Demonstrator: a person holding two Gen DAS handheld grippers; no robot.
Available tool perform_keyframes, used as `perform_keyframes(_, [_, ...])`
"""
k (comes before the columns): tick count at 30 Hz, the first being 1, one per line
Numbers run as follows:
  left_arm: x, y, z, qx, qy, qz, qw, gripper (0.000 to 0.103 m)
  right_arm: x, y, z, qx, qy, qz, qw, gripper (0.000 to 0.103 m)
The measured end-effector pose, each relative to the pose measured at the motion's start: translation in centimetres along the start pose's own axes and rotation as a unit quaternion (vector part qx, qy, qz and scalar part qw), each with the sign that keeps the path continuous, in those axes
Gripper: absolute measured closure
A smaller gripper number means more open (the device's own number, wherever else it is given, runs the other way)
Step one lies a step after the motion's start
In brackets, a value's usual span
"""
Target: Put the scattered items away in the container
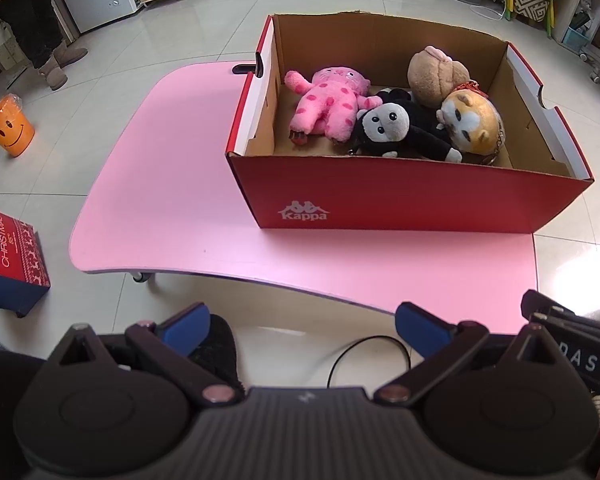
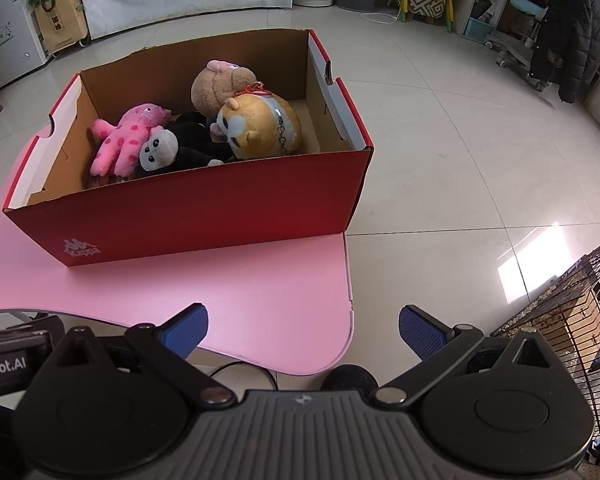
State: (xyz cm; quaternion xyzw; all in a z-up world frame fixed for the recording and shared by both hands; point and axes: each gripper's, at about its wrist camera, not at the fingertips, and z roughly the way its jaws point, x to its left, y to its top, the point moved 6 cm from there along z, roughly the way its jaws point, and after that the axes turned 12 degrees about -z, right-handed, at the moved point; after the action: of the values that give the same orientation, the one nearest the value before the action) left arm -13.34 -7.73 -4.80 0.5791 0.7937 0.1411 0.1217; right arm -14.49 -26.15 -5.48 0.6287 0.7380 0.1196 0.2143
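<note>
A red cardboard shoebox [image 1: 400, 200] sits on the smooth pink desk [image 1: 172, 184], holding four fuzzy plush toys [image 1: 380, 120]. Both the left hand-held gripper [image 1: 302, 326] and right hand-held gripper [image 2: 303, 325] hover spread and empty. Only the right view shows a wire cage [image 2: 572, 320].

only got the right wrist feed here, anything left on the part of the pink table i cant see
Observer: No toys there; the left wrist view shows the pink table bare left of the red box.
Operator: whats that dark bit at my bottom left
Observer: That is the left gripper, open and holding nothing.
Operator: anything on the floor left of the table
Observer: An orange smiley bucket and a Merry Christmas box sit there; no toys in view on that floor.
</note>
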Motion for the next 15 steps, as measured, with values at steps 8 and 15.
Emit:
perform_keyframes(8, [0.11,0.0,-0.02,0.001,-0.001,-0.001,1.0,0.0,0.1,0.06,0.03,0.0,0.001,-0.001,1.0,0.0])
perform_keyframes(15, [0.11,-0.01,-0.05,-0.001,-0.001,0.0,1.0,0.0,0.09,0.09,-0.01,-0.001,0.001,-0.001,1.0,0.0])
